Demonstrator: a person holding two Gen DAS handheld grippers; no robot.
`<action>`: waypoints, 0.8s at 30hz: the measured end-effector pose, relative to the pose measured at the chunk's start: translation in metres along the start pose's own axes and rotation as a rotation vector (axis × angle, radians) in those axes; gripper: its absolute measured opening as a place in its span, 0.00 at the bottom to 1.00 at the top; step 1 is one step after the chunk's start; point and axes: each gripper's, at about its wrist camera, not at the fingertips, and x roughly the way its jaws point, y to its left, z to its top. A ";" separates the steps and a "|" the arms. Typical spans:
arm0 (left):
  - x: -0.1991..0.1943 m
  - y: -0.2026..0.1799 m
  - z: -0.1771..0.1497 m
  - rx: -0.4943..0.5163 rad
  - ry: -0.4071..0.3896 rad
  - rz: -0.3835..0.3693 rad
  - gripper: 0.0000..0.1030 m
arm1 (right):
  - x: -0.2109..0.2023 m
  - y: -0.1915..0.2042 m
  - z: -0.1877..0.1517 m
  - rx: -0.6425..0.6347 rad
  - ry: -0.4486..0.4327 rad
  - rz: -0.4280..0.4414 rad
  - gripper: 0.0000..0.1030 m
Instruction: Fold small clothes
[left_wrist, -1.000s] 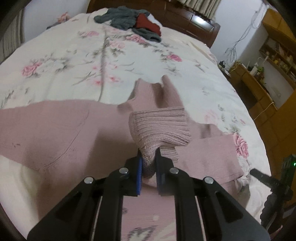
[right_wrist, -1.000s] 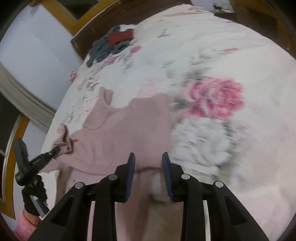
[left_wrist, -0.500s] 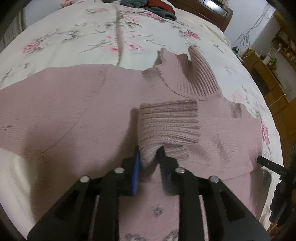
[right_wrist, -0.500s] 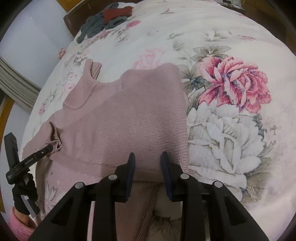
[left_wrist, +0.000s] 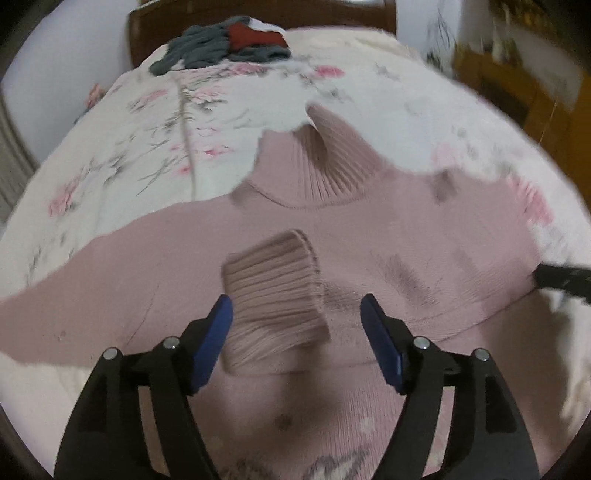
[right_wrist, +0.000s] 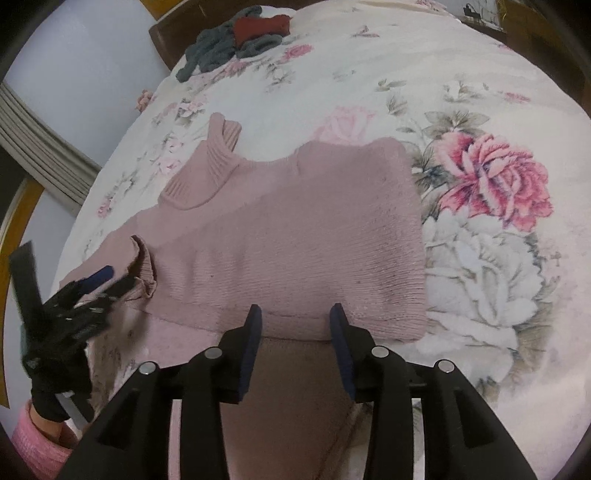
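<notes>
Left gripper (left_wrist: 295, 325): jaws wide apart, hovering either side of the ribbed cuff (left_wrist: 273, 291), gripping nothing.
Sweater (right_wrist: 295, 236): pink knit spread flat on the floral bed (right_wrist: 461, 92), collar toward the headboard, one sleeve folded across the body.
Right gripper (right_wrist: 295, 325): jaws apart, empty, poised at the folded sleeve's near edge.
Headboard end: grey and red clothes (right_wrist: 236, 40) heaped.
</notes>
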 end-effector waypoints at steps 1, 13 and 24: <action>0.008 -0.002 0.000 0.003 0.026 0.009 0.69 | 0.002 -0.001 0.000 0.002 0.004 -0.002 0.38; -0.020 0.050 -0.008 -0.119 -0.059 -0.101 0.13 | 0.012 -0.009 -0.005 0.014 0.017 0.011 0.38; -0.042 0.166 -0.033 -0.306 -0.054 0.009 0.20 | 0.003 0.003 -0.001 -0.004 0.022 0.012 0.40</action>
